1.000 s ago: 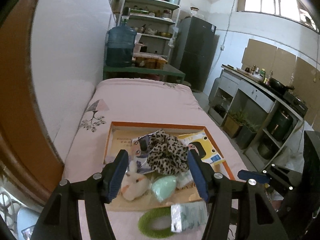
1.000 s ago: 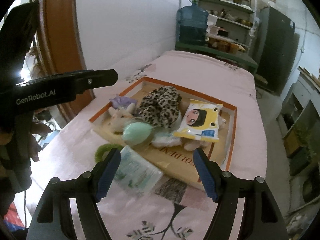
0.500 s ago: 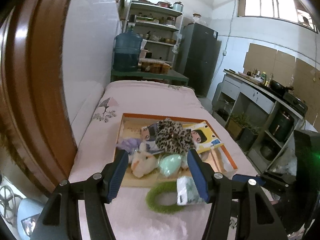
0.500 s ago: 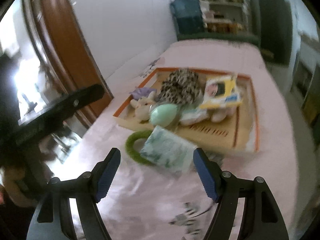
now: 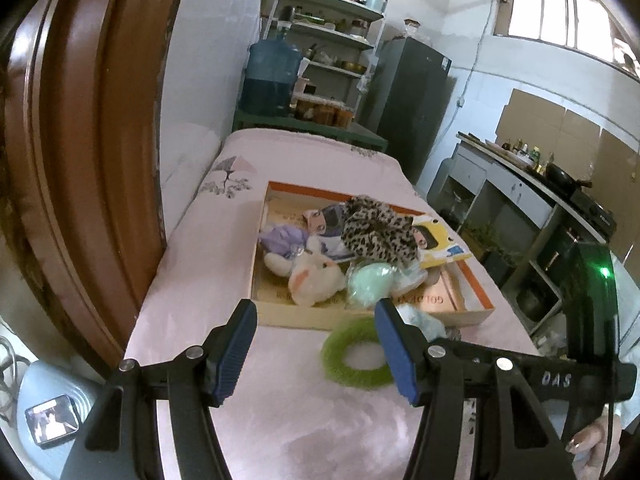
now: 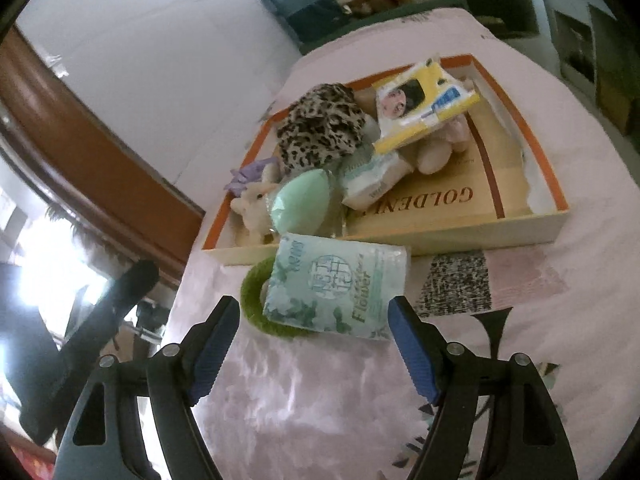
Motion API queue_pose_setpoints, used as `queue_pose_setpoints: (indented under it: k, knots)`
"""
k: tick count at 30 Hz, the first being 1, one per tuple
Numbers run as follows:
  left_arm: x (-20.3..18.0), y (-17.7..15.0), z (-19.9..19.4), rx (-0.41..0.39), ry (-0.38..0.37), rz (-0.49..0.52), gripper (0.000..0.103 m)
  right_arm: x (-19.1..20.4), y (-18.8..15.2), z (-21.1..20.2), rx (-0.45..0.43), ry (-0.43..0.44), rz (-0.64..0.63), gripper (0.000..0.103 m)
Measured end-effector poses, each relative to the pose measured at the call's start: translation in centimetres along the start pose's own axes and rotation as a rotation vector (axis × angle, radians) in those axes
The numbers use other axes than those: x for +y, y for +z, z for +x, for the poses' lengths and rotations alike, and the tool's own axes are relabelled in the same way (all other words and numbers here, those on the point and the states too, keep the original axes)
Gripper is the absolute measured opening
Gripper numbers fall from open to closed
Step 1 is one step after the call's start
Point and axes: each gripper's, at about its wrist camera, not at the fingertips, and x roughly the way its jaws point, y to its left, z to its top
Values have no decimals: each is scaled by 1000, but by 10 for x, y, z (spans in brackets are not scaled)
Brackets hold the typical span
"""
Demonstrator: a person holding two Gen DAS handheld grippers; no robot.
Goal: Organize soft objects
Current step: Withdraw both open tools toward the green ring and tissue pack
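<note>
Soft toys (image 5: pixel 316 276) mostly fill the tray (image 6: pixel 556 184); tissue pack (image 6: pixel 336 292) and green ring (image 5: pixel 352 360) remain on the bed, fingers of both grippers (image 5: pixel 316 352) (image 6: pixel 316 348) spread, empty.

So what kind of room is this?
Probably a lived-in home kitchen with a bed: a pink-sheeted bed, a dark grey fridge, and a black wok on the stove counter.
</note>
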Motion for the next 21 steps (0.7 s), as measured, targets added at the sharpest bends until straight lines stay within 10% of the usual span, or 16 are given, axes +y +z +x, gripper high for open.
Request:
queue_pose_setpoints:
  k: [6, 14, 21]
  knots:
    - [5, -7, 11, 27, -10, -1, 61, 5, 1, 13, 0, -102, -69, 78]
    - [11, -11, 19, 46, -24, 6, 61, 61, -20, 11, 14, -311, -808, 78]
    - [4, -19, 43, 131, -78, 36, 61, 69, -30, 38, 47, -311, -1000, 78]
